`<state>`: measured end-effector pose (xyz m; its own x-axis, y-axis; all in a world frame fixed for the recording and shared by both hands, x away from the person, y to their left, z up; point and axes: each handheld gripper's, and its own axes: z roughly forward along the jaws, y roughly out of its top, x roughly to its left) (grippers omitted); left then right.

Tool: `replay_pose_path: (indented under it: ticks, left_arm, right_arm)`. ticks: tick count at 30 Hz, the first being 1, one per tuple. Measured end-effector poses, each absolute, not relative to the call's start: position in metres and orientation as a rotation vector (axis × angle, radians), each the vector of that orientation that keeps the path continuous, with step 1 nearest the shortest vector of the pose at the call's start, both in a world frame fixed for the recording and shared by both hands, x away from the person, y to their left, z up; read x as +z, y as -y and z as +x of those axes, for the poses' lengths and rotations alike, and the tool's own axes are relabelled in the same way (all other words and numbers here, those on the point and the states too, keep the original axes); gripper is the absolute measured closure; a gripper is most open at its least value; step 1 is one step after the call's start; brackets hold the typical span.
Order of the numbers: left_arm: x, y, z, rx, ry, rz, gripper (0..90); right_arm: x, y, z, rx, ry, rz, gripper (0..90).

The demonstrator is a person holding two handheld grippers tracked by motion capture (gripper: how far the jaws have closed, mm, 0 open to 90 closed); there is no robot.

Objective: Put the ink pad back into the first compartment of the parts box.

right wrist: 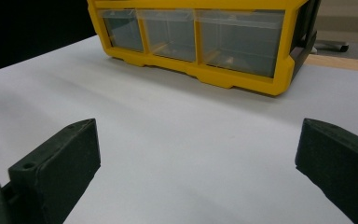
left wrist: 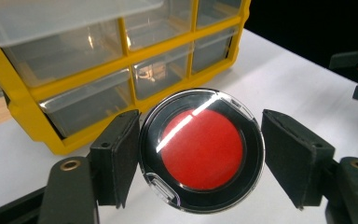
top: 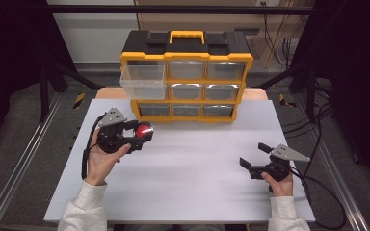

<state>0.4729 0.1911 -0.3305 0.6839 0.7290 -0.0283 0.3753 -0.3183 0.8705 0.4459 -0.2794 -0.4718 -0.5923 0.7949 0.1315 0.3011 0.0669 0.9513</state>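
A round clear case with a red disc inside [top: 144,130] hangs a little above the white table, left of centre. My left gripper [top: 140,134] is shut on it. In the left gripper view both black pads [left wrist: 116,154] press the rim of the case [left wrist: 203,149]. Behind it stands a yellow and black drawer cabinet [top: 187,82] whose top left clear drawer [top: 143,79] is pulled out. My right gripper [top: 254,155] rests low at the right front of the table, open, with nothing between its fingertips [right wrist: 198,140].
The white table top [top: 188,168] stretches between the two hands. The cabinet's other drawers [top: 207,91] are pushed in. Black frame bars and cables [top: 318,125] run along both sides of the table, and a cable trails from each gripper.
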Motion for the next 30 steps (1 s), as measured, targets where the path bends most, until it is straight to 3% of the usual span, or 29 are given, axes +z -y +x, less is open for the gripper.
replay_pose_path:
  ticks: [30]
  left_arm:
    - [-0.267, -0.200, 0.479, 0.508, -0.807, 1.845, 29.8]
  right_arm:
    - [-0.471, 0.280, 0.446, 1.540, -1.917, 1.083, 0.4]
